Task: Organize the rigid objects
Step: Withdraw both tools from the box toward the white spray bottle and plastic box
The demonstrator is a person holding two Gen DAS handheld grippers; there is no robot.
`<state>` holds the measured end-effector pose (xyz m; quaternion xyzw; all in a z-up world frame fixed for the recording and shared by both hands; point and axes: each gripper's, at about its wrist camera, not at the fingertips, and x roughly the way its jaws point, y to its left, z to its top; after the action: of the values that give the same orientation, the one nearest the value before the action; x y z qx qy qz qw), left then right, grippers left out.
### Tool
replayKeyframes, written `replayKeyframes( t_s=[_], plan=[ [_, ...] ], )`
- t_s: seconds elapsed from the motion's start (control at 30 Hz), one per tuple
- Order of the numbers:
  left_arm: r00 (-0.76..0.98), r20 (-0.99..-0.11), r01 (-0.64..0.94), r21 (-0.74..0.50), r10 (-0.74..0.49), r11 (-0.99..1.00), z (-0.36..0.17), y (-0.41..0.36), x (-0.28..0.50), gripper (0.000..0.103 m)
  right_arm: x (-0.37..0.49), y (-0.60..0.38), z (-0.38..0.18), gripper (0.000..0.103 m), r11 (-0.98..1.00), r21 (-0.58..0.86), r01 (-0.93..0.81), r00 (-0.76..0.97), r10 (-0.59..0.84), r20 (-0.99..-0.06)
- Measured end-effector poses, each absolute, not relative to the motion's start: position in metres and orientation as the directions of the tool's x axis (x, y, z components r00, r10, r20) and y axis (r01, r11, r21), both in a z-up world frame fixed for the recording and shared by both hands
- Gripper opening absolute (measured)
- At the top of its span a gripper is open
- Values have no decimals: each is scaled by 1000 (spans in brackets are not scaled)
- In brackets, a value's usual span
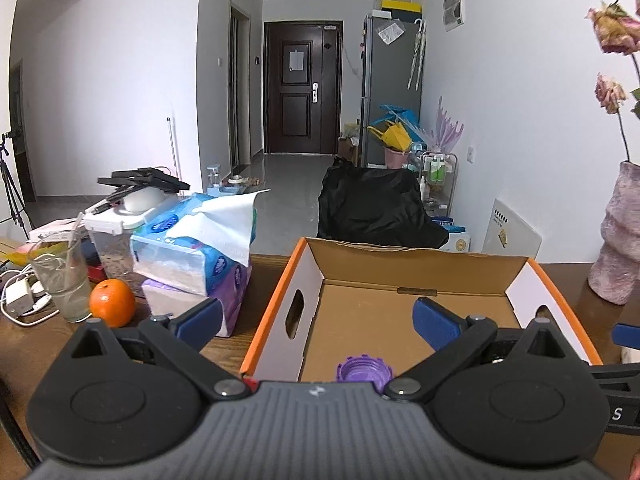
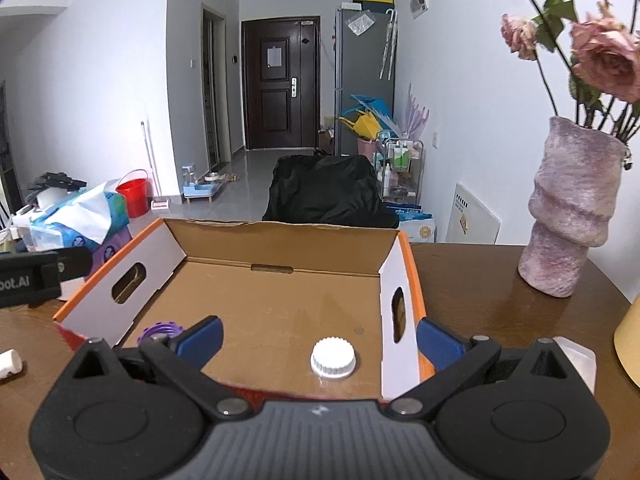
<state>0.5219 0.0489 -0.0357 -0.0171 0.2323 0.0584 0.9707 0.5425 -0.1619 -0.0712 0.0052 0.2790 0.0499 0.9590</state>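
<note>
Plainly, scene: a shallow cardboard box point(image 2: 280, 288) with orange edges sat on a brown wooden table point(image 2: 500, 312), both grippers hovering at its near side
Left gripper point(image 1: 318, 322): fingers spread wide, holding nothing, poised over the box's near left part
Right gripper point(image 2: 318, 338): fingers likewise spread wide and empty, straddling the box's right wall
Purple cap point(image 1: 364, 370): lay on the box floor at the near left corner, partly hidden by the left gripper's body
White cap point(image 2: 333, 358): lay on the box floor near the front, toward the right, well apart from the purple one
Step in hand, as judged: both caps seemed already placed, so the next rigid piece had to be fetched; a small white object point(image 2: 8, 362) lay on the table left of the box
Doing it well: lift clear of the box walls before swinging away, approach the piece squarely, close on its firm sides
Risks: the vase point(image 2: 572, 208) of flowers stood to the right, a glass point(image 1: 62, 276) and an orange point(image 1: 112, 302) to the left; wide sweeps could knock them
</note>
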Motion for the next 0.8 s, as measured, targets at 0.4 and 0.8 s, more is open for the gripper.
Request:
replayKeyframes(
  t_s=[0.4,0.8],
  plan=[
    [899,-426,-111,-6,98,994,-23,54,456,103,480,-167,-63,103,994,35,-100,857,104,-505],
    [898,-430,-119,-34,93,992,-17,66,392,103,414,-183,-60,103,994,53,-92,869,106,-484]
  ],
)
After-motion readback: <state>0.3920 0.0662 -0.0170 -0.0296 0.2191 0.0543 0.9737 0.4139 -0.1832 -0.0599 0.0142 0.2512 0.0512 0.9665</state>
